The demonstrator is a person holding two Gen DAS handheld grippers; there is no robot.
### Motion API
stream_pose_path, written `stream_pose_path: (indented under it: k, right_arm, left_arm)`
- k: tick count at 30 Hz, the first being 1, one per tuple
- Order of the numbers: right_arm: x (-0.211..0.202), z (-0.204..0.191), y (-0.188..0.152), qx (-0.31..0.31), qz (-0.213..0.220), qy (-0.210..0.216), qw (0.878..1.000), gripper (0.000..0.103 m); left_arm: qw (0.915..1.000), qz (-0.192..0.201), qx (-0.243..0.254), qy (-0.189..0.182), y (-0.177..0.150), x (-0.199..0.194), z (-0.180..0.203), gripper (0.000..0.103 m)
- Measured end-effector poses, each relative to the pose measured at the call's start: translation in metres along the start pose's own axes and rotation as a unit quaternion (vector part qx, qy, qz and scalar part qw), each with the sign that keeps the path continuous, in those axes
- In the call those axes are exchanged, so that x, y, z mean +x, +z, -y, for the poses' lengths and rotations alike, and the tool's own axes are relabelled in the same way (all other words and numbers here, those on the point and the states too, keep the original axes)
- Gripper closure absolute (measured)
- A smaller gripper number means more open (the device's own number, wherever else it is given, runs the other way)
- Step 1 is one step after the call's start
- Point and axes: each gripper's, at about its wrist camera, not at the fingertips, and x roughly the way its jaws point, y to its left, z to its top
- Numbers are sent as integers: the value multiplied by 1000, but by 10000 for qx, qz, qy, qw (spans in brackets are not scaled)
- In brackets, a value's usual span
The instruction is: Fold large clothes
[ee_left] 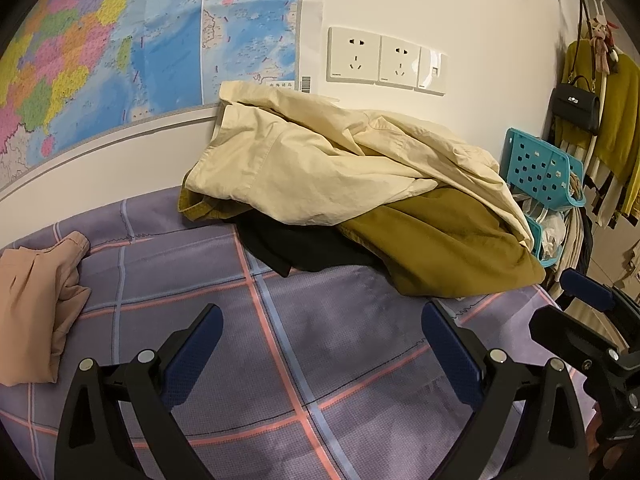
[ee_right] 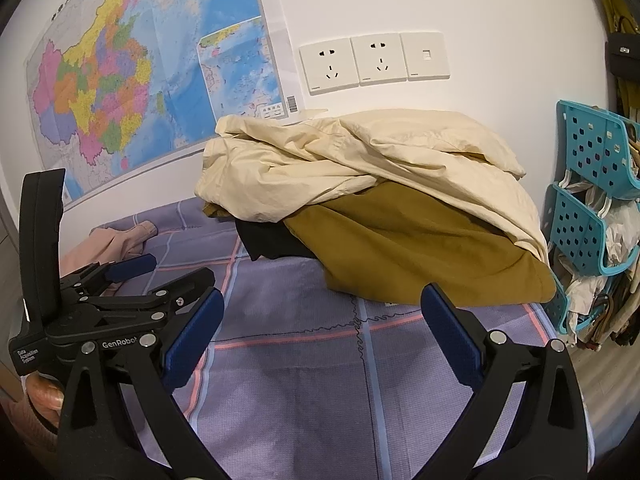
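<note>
Both the left gripper (ee_left: 320, 320) and right gripper (ee_right: 322, 308) hung wide apart above the plaid bedsheet (ee_left: 304, 360); the limp, light cream jacket (ee_left: 320, 160), heaped against the wall, looked best grasped along its hem.

Two black plastic grippers, left (ee_left: 322, 326) and right (ee_right: 322, 312), each with ribbed blue fingers (ee_right: 452, 336) on forked black arms pinned by round silver rivets, the left one's body printed "GenRobot" and "Data Acquisition System" in white beside a silver screw.
</note>
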Motion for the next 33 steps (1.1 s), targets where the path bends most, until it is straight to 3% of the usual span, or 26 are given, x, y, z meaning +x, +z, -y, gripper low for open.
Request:
stream_pose_path:
  k: [33]
  right_arm:
    - [4, -1, 2, 15, -13, 4, 10000, 6]
  left_arm:
    - [10000, 4, -35, 3, 1, 0, 0, 7]
